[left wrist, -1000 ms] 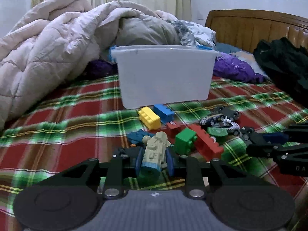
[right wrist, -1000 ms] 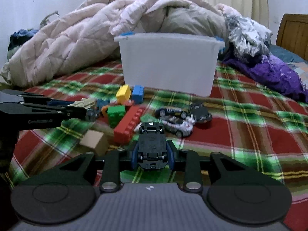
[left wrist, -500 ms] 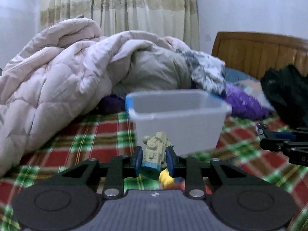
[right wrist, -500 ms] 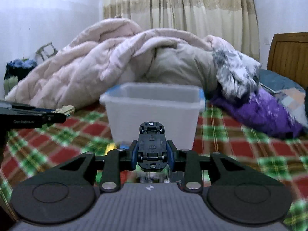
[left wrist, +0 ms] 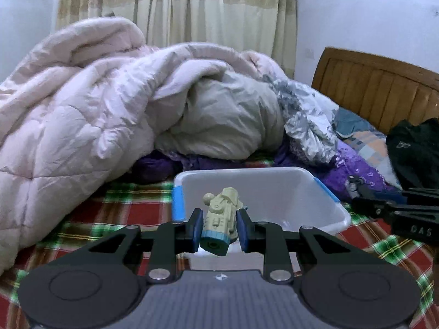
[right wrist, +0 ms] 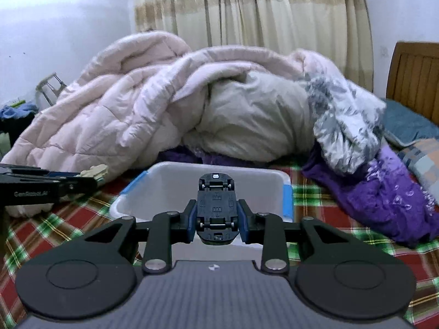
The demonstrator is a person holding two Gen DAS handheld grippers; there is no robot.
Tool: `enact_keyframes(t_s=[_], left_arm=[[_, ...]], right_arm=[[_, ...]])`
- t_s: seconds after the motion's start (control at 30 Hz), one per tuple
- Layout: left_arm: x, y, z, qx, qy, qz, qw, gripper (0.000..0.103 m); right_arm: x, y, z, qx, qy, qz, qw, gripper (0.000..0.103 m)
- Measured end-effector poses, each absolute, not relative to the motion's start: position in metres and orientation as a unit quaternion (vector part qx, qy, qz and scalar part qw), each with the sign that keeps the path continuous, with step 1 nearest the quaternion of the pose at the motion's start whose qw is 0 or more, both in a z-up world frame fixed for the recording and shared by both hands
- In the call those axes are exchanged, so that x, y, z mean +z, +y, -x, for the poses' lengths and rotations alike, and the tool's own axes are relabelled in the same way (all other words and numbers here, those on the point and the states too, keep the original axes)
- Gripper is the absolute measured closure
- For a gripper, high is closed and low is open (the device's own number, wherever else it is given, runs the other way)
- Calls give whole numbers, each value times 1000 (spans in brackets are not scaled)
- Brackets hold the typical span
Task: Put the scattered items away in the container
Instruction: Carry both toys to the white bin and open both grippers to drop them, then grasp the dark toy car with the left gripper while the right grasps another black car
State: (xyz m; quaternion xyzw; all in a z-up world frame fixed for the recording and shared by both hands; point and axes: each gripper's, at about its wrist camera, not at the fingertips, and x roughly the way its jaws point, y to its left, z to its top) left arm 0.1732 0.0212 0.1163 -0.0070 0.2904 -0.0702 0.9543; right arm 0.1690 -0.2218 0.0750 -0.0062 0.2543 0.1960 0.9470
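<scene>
A beige toy tank (left wrist: pixel 221 213) sits pinched in the left gripper (left wrist: pixel 219 226) and an upturned black toy car (right wrist: pixel 216 208) is clamped in the right gripper (right wrist: pixel 216 220), both held over the white plastic bin (left wrist: pixel 323 205) on the plaid bedspread (left wrist: pixel 115 211), near a rumpled pink quilt (left wrist: pixel 82 115).

Both grippers stand higher and nearer the white plastic bin (left wrist: pixel 323 192) than one second ago. The left gripper (left wrist: pixel 219 226), then low over the plaid bedspread among the loose blocks and cars, now carries the beige toy tank (left wrist: pixel 221 216) above the bin's near rim. The right gripper (right wrist: pixel 216 220) likewise brings the black toy car (right wrist: pixel 216 208) over the bin's front edge. The scattered toys have dropped from both views; the bin's interior now shows.
</scene>
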Motion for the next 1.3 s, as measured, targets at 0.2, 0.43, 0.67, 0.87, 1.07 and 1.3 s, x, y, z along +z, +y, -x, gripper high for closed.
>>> enact_keyframes(t_s=[0.2,0.43,0.67,0.87,1.07,1.3], left_arm=[[104,12,-216,-73,340,11,938,73],[88,12,-242,-55,363,0,930,36],[78,17,-232,-61,360,-16,931,36],[66,34,-151,-101,298,-11,949,28],[0,37,-60,-98,291,-72,949,24],[-53,29,-37,-90,341,-77,932,24]], right_arm=[[71,-215,-213,182,304,11,935,69],[62,-202,-246,176,328,31,928,22],[63,-211,-234,185,312,10,932,22],[47,-236,-158,212,265,7,940,17],[-21,-259,-91,190,271,21,943,15],[-52,-249,-83,172,285,62,941,20]])
